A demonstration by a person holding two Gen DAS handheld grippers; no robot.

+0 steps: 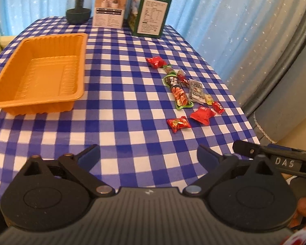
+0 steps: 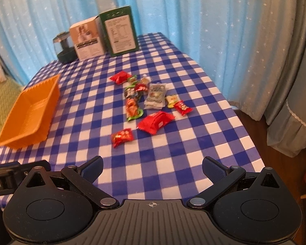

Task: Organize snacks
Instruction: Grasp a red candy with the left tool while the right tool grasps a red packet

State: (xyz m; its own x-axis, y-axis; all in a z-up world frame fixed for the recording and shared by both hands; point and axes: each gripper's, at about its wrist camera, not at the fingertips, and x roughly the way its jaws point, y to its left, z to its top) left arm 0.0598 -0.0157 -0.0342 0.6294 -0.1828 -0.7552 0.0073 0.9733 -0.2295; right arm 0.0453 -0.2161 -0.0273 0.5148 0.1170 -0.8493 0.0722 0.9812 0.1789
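An empty orange tray [image 1: 51,40] [image 2: 16,134] sits on the left of the blue checked table. Several wrapped snacks lie in a loose group to its right: a small red packet [image 1: 178,124] [image 2: 122,136] nearest, a larger red packet [image 1: 203,114] [image 2: 156,121], a long green-edged pack [image 1: 178,94] [image 2: 132,106], a silver pack [image 1: 196,91] [image 2: 155,96] and a far red packet [image 1: 156,61] [image 2: 120,77]. My left gripper [image 1: 149,155] and right gripper [image 2: 153,166] are open and empty, over the table's near edge, short of the snacks.
A white box [image 1: 110,7] [image 2: 86,39], a green box [image 1: 151,13] [image 2: 120,32] and a dark jar-like object [image 1: 79,7] [image 2: 64,48] stand at the table's far edge. Blue curtains hang behind. The table drops off on the right.
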